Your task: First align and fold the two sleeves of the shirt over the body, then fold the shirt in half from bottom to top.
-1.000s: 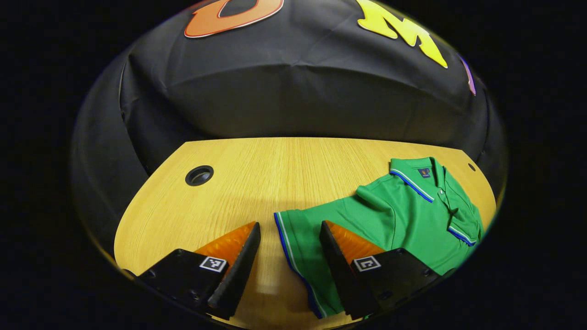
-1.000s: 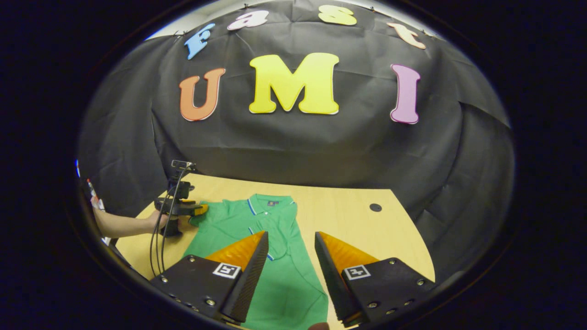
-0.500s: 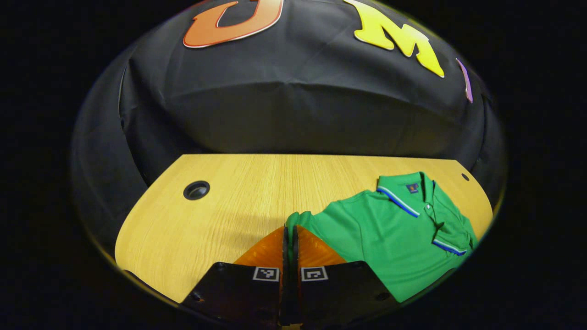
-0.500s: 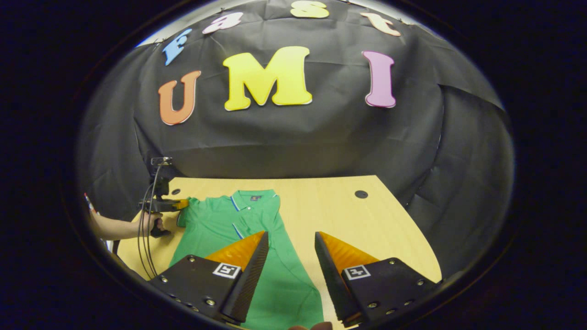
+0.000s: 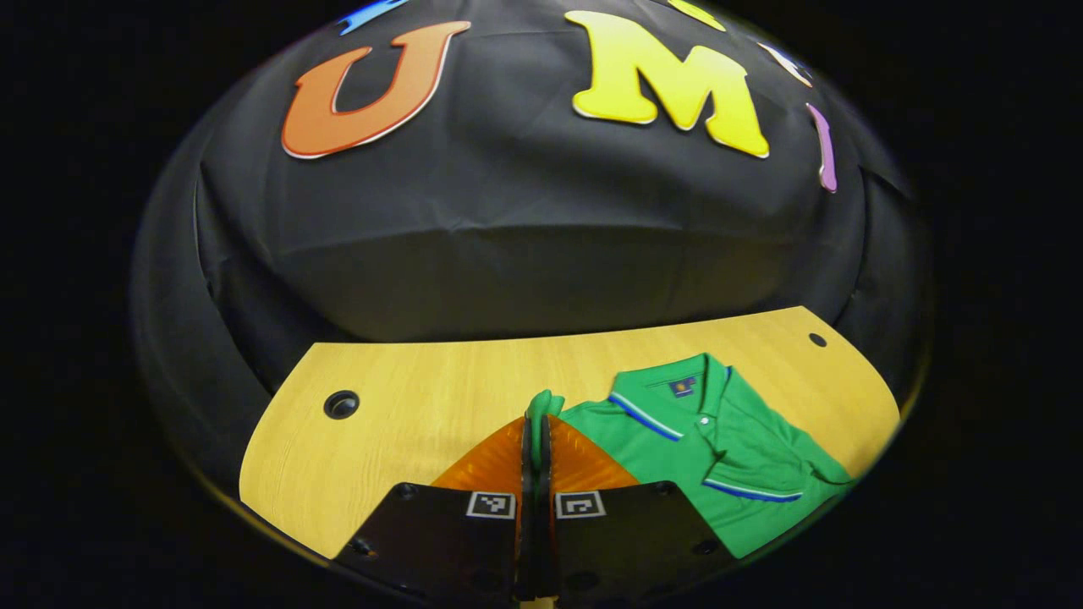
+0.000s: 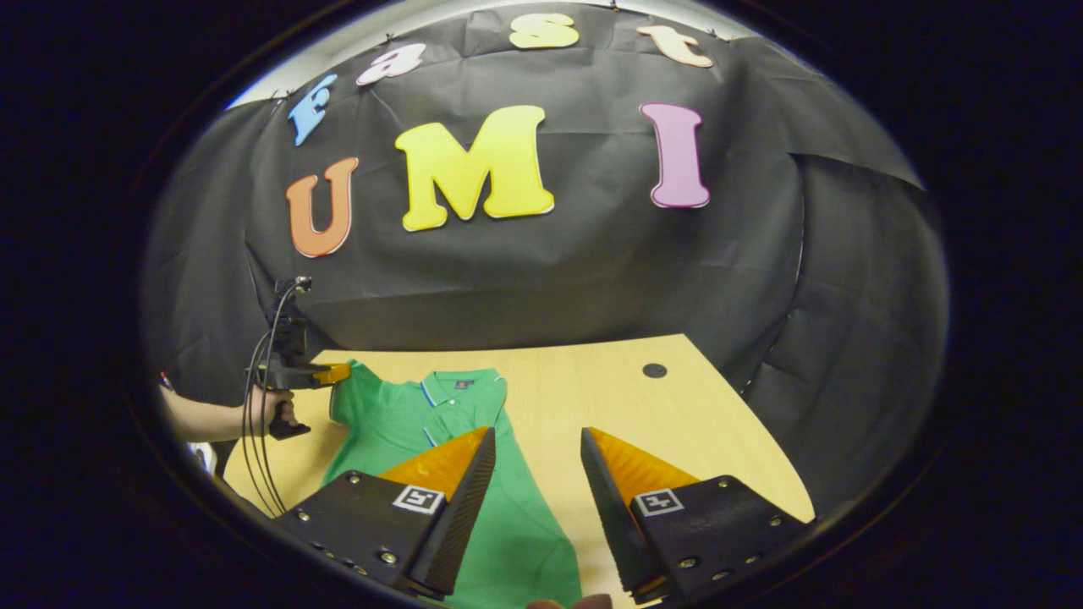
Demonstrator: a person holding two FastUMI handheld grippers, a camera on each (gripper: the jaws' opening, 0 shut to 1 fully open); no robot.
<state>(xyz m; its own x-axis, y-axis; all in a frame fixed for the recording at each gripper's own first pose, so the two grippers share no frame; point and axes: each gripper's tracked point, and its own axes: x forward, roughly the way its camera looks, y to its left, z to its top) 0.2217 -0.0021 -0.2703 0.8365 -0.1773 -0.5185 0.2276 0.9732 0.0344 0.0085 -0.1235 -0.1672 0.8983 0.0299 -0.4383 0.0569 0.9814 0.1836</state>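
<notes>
A green polo shirt [image 5: 744, 461] with blue-and-white trim lies on the wooden table [image 5: 406, 406], collar toward the wall. My left gripper [image 5: 535, 420] is shut on the shirt's near sleeve [image 5: 541, 403], which bunches up between the fingers. A striped cuff [image 5: 753, 491] of the other sleeve lies across the chest. In the right gripper view the shirt [image 6: 398, 419] shows at lower left, with the left gripper [image 6: 332, 373] in a hand [image 6: 272, 408] holding the sleeve [image 6: 349, 393] raised off the table. My right gripper [image 6: 537, 433] hangs open above the shirt's right edge, gripping nothing.
The table [image 6: 643, 423] has a large cable hole [image 5: 341, 404] at the left and a small one [image 6: 654, 370] at the far right. Cables [image 6: 258, 448] hang from the left gripper. Bare wood lies right of the shirt; black cloth backs the table.
The left gripper went from open around the sleeve cuff to shut on it, then lifted the sleeve off the table. The right gripper stayed open, shifting only slightly.
</notes>
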